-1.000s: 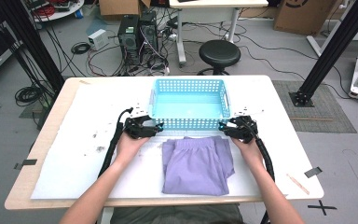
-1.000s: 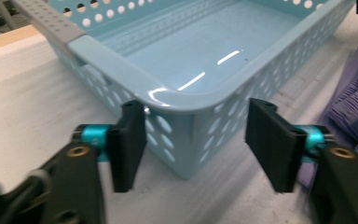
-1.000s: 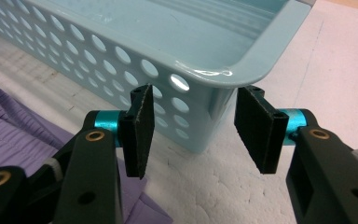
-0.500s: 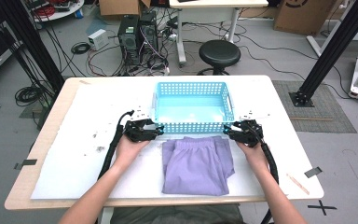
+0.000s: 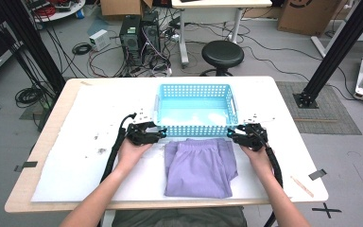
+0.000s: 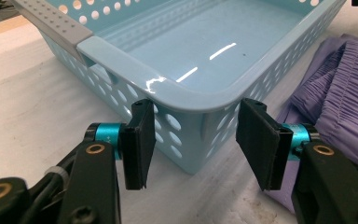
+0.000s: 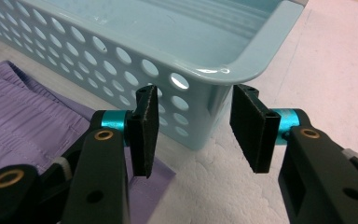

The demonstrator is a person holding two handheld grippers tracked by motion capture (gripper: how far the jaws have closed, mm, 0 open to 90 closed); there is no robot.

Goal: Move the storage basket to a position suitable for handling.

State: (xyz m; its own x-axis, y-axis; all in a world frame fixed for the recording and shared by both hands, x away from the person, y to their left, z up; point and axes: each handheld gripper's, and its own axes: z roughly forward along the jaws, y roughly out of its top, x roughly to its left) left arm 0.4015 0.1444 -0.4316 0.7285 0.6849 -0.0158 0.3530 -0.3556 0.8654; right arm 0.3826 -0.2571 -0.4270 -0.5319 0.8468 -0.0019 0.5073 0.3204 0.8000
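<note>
Two grippers flank a light-blue perforated plastic basket [image 5: 194, 109] in the high view: the left gripper [image 5: 159, 135] at its near left corner, the right gripper [image 5: 231, 135] at its near right, with a folded lilac garment [image 5: 199, 165] lying just before the basket. In the left gripper view, the half-open jaws, having just narrowed, straddle the corner untouching. In the right gripper view, likewise.

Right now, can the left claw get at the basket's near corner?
Probably yes. The left claw is open, its jaws standing on either side of the basket corner with nothing between them. The purple cloth lies off to one side, out of the way.
</note>
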